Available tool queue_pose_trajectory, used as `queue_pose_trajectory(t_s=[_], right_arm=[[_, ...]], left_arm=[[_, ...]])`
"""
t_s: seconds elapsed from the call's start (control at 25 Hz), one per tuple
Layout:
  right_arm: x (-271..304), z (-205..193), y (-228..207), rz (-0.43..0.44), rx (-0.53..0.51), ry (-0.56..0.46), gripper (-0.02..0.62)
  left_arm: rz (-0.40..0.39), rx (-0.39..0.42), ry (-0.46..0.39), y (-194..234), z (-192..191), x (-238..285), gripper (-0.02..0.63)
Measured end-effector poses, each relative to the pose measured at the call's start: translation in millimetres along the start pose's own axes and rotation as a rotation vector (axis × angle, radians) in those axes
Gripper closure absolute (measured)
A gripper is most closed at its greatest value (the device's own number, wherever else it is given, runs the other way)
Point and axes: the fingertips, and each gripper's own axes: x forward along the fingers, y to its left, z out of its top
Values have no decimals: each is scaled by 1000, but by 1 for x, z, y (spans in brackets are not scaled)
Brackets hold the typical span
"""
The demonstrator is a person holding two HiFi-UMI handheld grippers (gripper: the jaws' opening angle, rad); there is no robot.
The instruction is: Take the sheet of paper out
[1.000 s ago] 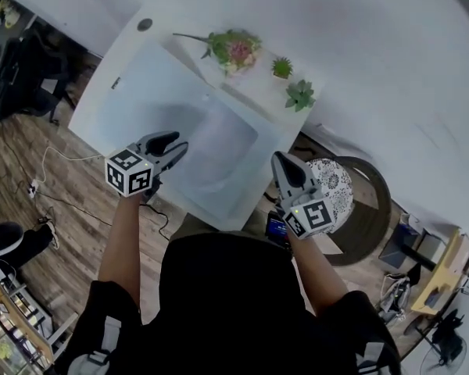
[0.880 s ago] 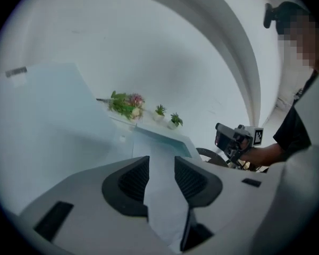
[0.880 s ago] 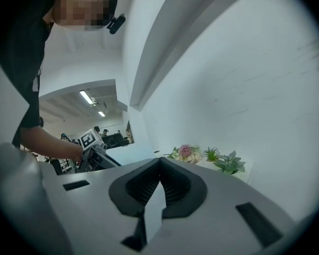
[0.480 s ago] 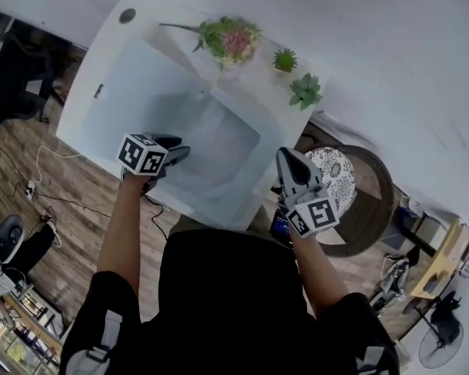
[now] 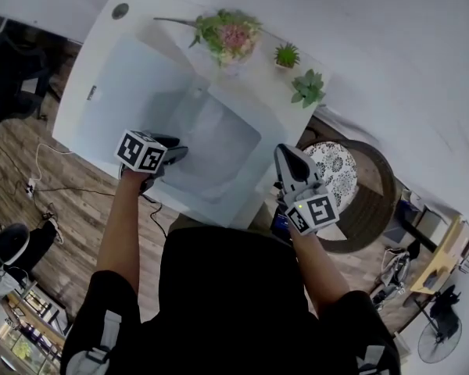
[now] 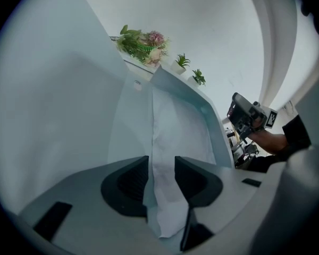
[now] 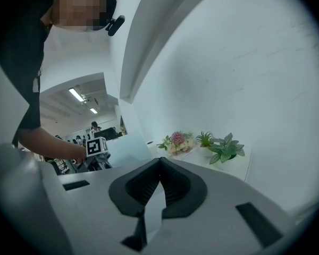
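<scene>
1. White bench [image 5: 94, 92] stands against a white wall, with a bunch of flowers [image 5: 228, 36] and a small potted plant [image 5: 287, 54] along its far edge. A wooden floor [image 5: 31, 170] shows beside it.
2. On the bench lies a pale clear folder [image 5: 219, 143], and the sheet of paper [image 6: 173, 137] is inside it. The near end of the sheet reaches to my side of the bench.
3. My left gripper [image 6: 161, 163] is at this near end. Its fingers stand apart, one on each side of the sheet. The paper passes through the gap between them and they have not closed on it.
4. My right gripper [image 7: 160, 163] is at the right side of the bench, well apart from the left one. Its fingers meet at the tips and pinch a thin pale edge. I believe this is the corner of the clear folder, but the view is too tight to be sure that no paper is caught with it.
5. The important relation is this: the long axis of the sheet runs from my left fingers straight away toward the flowers. The left gripper is the nearer one to the paper.
6. In my judgement the left fingers must close on the sheet and draw it back toward me along this axis, while the right fingers hold the folder in place. A pull to the side could crease the sheet against the folder's edge.
</scene>
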Motion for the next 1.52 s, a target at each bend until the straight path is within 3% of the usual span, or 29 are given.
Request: queue_pose_trajectory(t_s=[0.2,0.4,0.6,0.76,0.92,1.04,1.36,1.52], right_arm=[[0,-1,-2,-2,-1,4,584],[1,-4,-1,4,4,12,584],[2,-4,1,9,2,9,584],[1,-2,-1,0,9,2,584],[-3,-3,-6,-13,14,3,584],[-2,-4,-6,-17,27,0,584],[-3,-3,-3,-19,31,-4,584],[-6,-4,-7,-29,36,-4,584]], left_arm=[[-44,-6,57,-8,-9,4,451],[-50,-31,55,-7,-8,6,457],[-84,-75,48,-5,-11,9,534],[-64,-40,66,-8,-14,9,551],[-53,1,73,-18,-13,10,462],[-33,27,86,-20,-14,11,457],[-121,19,70,-50,-13,30,463],[-23,133,62,-47,-8,28,460]])
